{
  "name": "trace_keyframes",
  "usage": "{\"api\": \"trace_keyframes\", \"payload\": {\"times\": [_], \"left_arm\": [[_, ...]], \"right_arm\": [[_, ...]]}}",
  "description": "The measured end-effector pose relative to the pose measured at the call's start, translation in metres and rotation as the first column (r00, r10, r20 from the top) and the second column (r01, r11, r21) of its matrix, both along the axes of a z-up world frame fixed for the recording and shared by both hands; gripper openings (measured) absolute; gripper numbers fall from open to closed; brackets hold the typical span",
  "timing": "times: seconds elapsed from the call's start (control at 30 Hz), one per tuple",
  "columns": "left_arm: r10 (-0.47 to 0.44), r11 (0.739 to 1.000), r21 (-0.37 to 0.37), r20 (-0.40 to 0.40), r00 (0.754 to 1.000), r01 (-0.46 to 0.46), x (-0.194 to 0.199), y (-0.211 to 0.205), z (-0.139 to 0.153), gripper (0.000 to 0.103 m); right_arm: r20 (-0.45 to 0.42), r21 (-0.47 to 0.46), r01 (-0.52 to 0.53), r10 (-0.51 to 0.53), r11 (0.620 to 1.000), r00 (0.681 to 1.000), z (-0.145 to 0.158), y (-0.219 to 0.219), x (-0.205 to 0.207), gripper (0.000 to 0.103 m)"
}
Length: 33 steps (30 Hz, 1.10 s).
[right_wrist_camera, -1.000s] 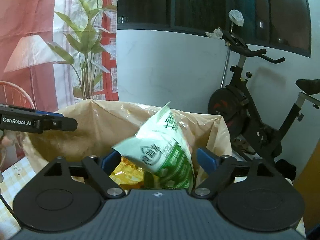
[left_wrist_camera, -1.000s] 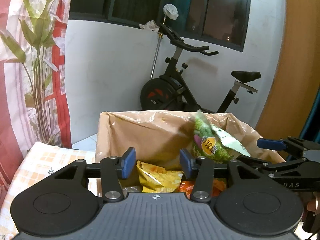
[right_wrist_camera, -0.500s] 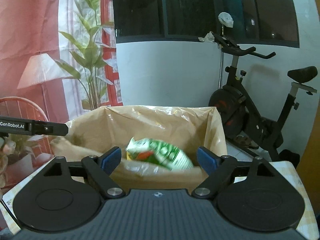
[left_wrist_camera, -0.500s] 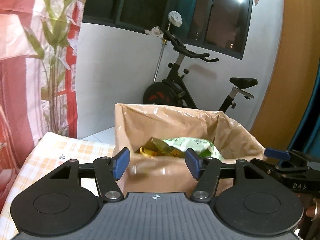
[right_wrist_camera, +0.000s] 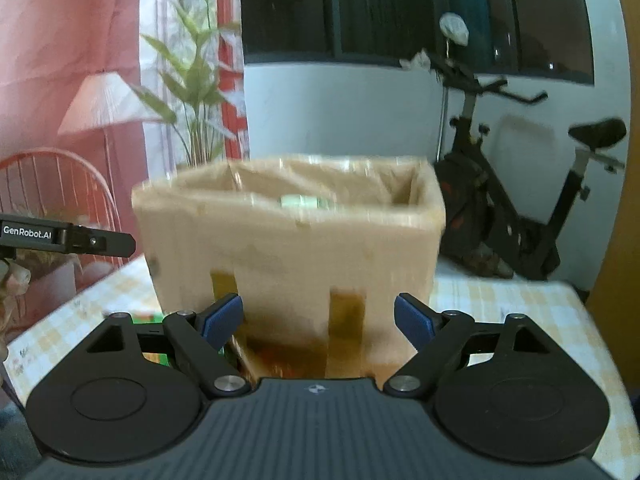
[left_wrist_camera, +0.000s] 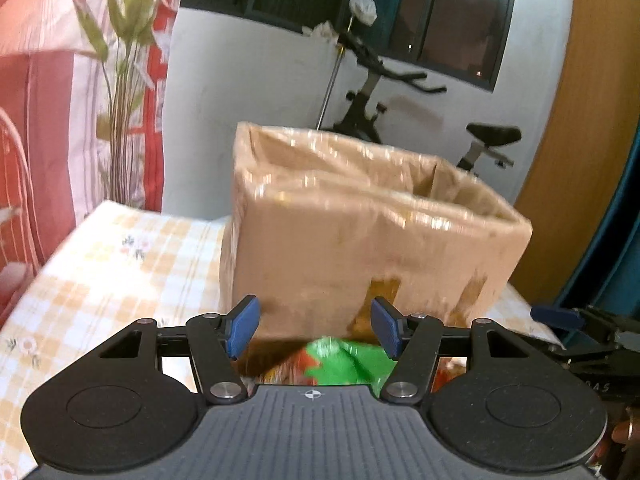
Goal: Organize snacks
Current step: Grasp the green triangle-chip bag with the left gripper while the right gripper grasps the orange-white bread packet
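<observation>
A brown cardboard box (left_wrist_camera: 360, 240) lined with clear plastic stands on the checked tablecloth (left_wrist_camera: 120, 264); it also shows in the right wrist view (right_wrist_camera: 288, 240). A pale green snack bag (right_wrist_camera: 300, 201) peeks over its rim. A green and red snack bag (left_wrist_camera: 344, 364) lies on the table in front of the box, just below my left gripper (left_wrist_camera: 312, 326), which is open and empty. My right gripper (right_wrist_camera: 318, 316) is open and empty, facing the box's near wall. A green packet (right_wrist_camera: 150, 316) lies at its left.
An exercise bike (right_wrist_camera: 520, 200) stands behind the table on the right. A leafy plant (left_wrist_camera: 120, 80) and red-white curtain are at the left. A wire chair (right_wrist_camera: 60, 184) is beyond the table's left edge. The other gripper shows at each view's side.
The right gripper let the pale green bag drop into the box. Both grippers have pulled back and down from the box, so its near wall now fills the views.
</observation>
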<state>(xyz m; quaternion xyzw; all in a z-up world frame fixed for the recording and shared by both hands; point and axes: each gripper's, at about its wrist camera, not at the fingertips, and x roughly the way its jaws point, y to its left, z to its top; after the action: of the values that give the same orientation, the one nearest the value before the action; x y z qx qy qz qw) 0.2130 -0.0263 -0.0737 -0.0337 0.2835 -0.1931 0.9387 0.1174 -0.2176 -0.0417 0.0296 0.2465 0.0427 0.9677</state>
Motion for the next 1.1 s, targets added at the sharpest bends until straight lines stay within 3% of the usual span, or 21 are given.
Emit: {"api": "trace_keyframes", "payload": {"times": [0.13,0.27,0.37,0.57,0.67,0.83,0.97,1.07,1.1], "left_arm": [[0.002,1.0,0.003,-0.015,1.0,-0.002,-0.001,0.002,-0.007,0.064],[-0.001,1.0,0.003,-0.05,0.999,0.001,0.003,0.001,-0.017,0.064],[-0.029,1.0,0.009,-0.065,0.997,0.029,0.007,-0.004,-0.024,0.064],[-0.09,0.995,0.043,-0.064,0.994,0.093,0.003,-0.013,-0.044,0.064],[-0.095,0.994,0.045,-0.092,0.991,0.099,0.006,-0.011,-0.051,0.073],[-0.078,0.996,0.025,-0.135,0.988,0.082,0.016,-0.009,-0.061,0.077],[-0.091,0.993,0.057,-0.137,0.986,0.099,0.021,-0.016,-0.066,0.079],[-0.089,0.992,0.072,-0.131,0.987,0.099,0.018,-0.018,-0.067,0.078],[-0.085,0.993,0.075,-0.127,0.988,0.095,0.018,-0.017,-0.067,0.068]], "right_arm": [[-0.089,-0.007,0.005,-0.005,1.0,0.996,-0.027,0.0,-0.006,0.083],[-0.215,-0.033,0.001,-0.008,0.999,0.977,-0.055,0.003,-0.008,0.066],[-0.266,0.001,0.003,-0.002,1.0,0.964,-0.068,0.0,-0.01,0.064],[-0.281,0.011,-0.006,0.009,1.0,0.96,-0.072,-0.002,-0.011,0.063],[-0.294,0.016,-0.008,0.013,1.0,0.956,-0.074,-0.002,-0.011,0.063],[-0.317,0.028,-0.01,0.019,1.0,0.948,-0.08,0.002,-0.007,0.062],[-0.33,0.026,-0.02,0.027,0.999,0.944,-0.083,0.004,-0.006,0.062],[-0.337,0.023,-0.013,0.02,1.0,0.941,-0.084,0.003,-0.006,0.061],[-0.339,0.023,-0.009,0.016,1.0,0.941,-0.085,0.002,-0.006,0.061]]}}
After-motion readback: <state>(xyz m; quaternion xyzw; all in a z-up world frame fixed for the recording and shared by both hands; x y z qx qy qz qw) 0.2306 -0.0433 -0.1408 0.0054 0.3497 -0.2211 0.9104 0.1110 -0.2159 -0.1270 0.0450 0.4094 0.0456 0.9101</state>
